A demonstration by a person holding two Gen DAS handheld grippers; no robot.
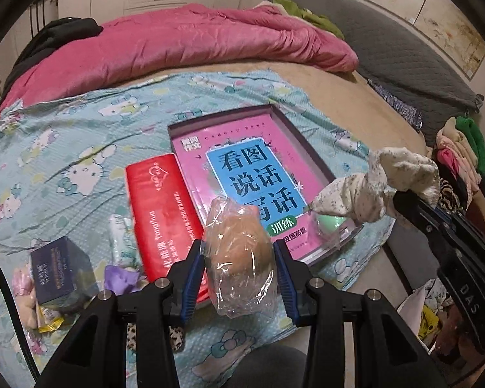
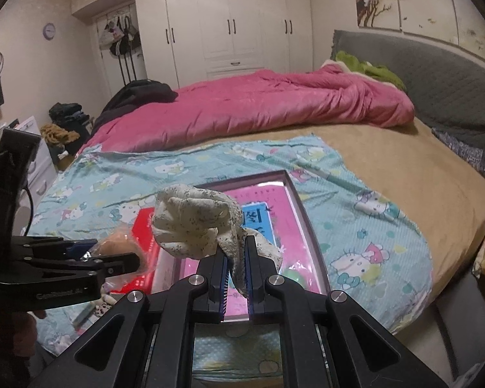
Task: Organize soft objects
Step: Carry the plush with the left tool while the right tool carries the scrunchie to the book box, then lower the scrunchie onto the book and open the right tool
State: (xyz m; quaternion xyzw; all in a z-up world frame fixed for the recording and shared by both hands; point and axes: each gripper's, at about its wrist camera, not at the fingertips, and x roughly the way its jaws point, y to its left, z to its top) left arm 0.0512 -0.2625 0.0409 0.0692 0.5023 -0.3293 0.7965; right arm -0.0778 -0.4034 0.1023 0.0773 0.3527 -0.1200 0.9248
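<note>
Soft objects are in both grippers at once. A bun-like lump in clear plastic wrap (image 1: 239,252) sits between the blue pads of the left gripper (image 1: 241,258), which pinch it from both sides so that the film crinkles around it; it hangs above the near corner of the tray. A crumpled cream cloth with a fine speckled print (image 2: 194,226) is clamped in the right gripper (image 2: 236,274), whose fingers are pressed nearly together on a thin fold while the rest bunches up loosely above the tips.

Below both lies a shallow dark-rimmed tray (image 1: 274,110) holding a pink book with a blue title panel (image 1: 258,177); something pale green (image 1: 326,223) shows at the book's near corner under the cloth. Just beside the tray's left edge is a flat red packet (image 1: 161,213), and farther left a small dark box (image 1: 61,271) among little wrapped pieces. All this rests on a turquoise cartoon-cat sheet (image 1: 80,135) spread over the bed, with a pink quilt (image 2: 258,103) behind.

The step in hand looks like carrying both items to the tray. Next would be lowering each over bare tray space and releasing gently, since the wrap may cling.
</note>
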